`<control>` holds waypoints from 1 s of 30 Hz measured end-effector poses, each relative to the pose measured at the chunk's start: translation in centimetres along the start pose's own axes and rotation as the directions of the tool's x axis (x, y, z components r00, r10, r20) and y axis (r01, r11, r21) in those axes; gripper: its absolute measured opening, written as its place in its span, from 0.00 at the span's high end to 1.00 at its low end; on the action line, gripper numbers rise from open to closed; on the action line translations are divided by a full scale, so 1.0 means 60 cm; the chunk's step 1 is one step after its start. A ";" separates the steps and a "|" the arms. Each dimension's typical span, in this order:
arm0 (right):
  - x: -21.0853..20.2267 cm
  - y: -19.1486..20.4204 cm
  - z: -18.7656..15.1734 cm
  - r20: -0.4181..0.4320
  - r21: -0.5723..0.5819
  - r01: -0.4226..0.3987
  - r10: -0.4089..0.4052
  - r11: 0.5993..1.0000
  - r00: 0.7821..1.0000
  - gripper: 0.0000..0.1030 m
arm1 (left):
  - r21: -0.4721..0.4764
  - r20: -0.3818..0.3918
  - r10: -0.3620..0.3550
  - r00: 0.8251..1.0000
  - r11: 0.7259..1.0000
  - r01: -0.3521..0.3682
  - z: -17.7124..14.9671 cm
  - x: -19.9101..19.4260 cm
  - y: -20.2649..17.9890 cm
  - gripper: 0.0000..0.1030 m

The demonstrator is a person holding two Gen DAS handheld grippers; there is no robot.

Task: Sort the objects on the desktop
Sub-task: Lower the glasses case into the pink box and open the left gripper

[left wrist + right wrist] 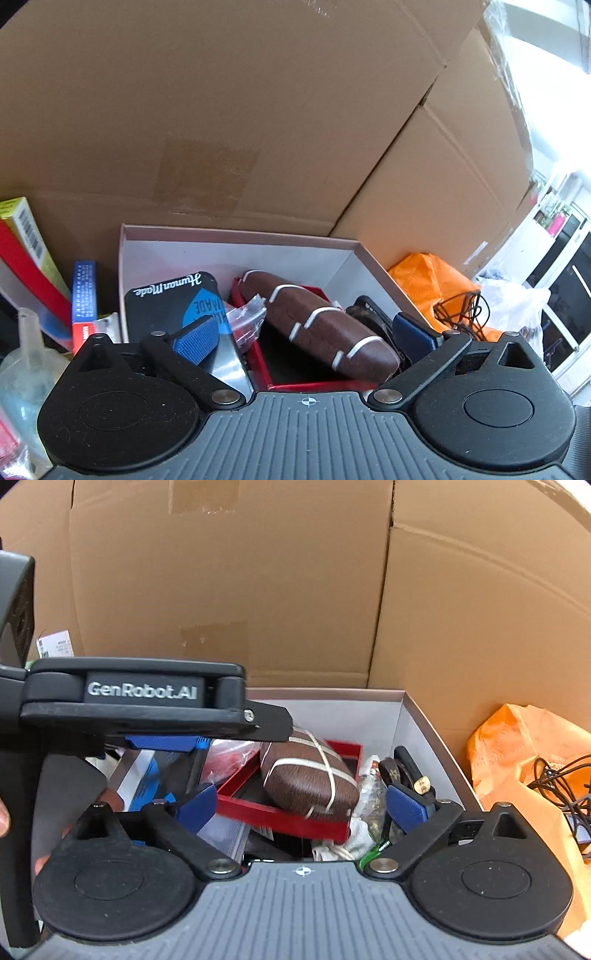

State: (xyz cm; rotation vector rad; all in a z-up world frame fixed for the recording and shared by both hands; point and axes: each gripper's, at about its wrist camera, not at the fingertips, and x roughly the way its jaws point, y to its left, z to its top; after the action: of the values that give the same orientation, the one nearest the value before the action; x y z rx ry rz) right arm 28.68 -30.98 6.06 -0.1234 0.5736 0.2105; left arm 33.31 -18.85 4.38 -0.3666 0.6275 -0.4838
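Observation:
A white open box [236, 248] holds a brown case with white stripes [325, 325], a red tray [266, 363], a black "Human Made" packet [166, 299] and a clear plastic bag [245, 319]. My left gripper [304, 338] is open above the box, empty, its blue pads on either side of the brown case. In the right wrist view the same box [410, 720], brown case [306, 779] and red tray [280, 814] show. My right gripper [301, 806] is open and empty above them. The left gripper [162, 709] reaches in from the left.
Tall cardboard walls [221, 110] stand behind the box. An orange bag [432, 284] with black cables [561, 786] lies to the right. Books and small cartons [83, 295] and a clear bottle [26, 354] stand to the left. Dark straps [406, 771] lie in the box's right side.

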 end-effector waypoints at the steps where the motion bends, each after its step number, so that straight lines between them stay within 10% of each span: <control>1: -0.002 0.002 -0.002 -0.007 -0.004 0.002 -0.002 1.000 1.000 0.01 | 0.002 0.002 0.004 1.000 1.000 -0.004 -0.001 -0.004 -0.002 0.00; 16: -0.084 0.049 -0.026 0.048 -0.091 0.064 -0.059 0.994 0.997 0.00 | 0.102 0.028 0.075 0.997 0.992 -0.078 -0.034 -0.135 -0.034 0.00; 30: -0.253 0.084 -0.206 0.139 0.070 0.122 -0.131 0.990 0.982 0.01 | 0.166 0.073 0.235 0.969 0.955 -0.244 -0.267 -0.335 -0.044 0.00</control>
State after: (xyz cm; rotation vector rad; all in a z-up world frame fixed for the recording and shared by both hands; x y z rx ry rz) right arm 8.61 -30.72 3.82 -0.0841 0.4273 0.0773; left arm 8.14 -13.18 2.96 -0.1338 0.5658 -0.2920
